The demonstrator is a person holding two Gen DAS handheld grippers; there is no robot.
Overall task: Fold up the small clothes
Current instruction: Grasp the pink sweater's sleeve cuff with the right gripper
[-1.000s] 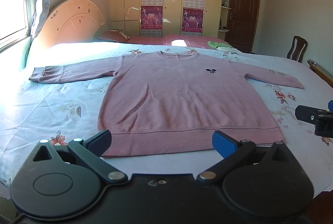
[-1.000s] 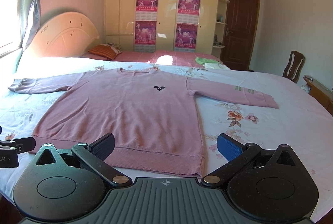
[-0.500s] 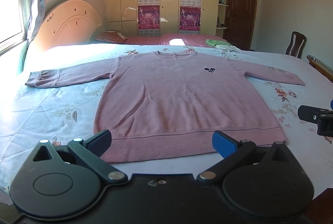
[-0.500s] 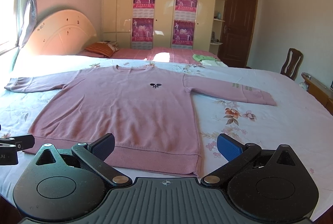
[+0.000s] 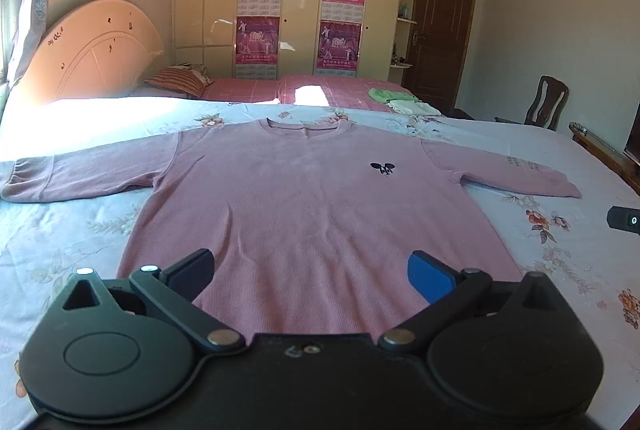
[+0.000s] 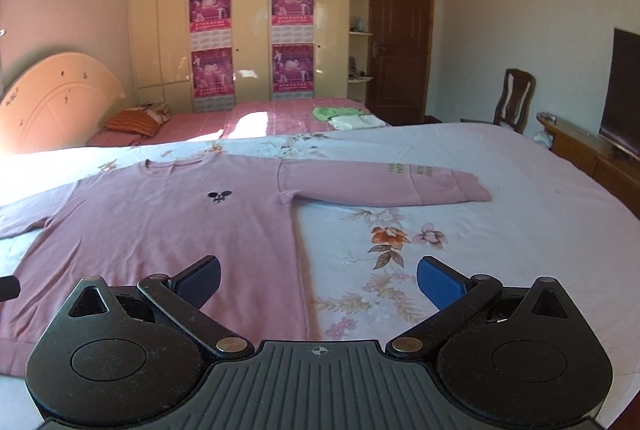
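ITEM: pink sweater (image 5: 312, 206) flat, face-up on bed (image 5: 60, 242), sleeves spread left and right | HANDLING: soft, light knit; pinch at hem corners or cuffs | left claw (image 5: 311, 272) open, empty | right claw (image 6: 319, 280) open, empty, above near right hem

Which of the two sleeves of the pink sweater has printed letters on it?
The sleeve that lies toward the door side of the pink sweater has pale lettering near its cuff. The other sleeve, toward the window, is plain.
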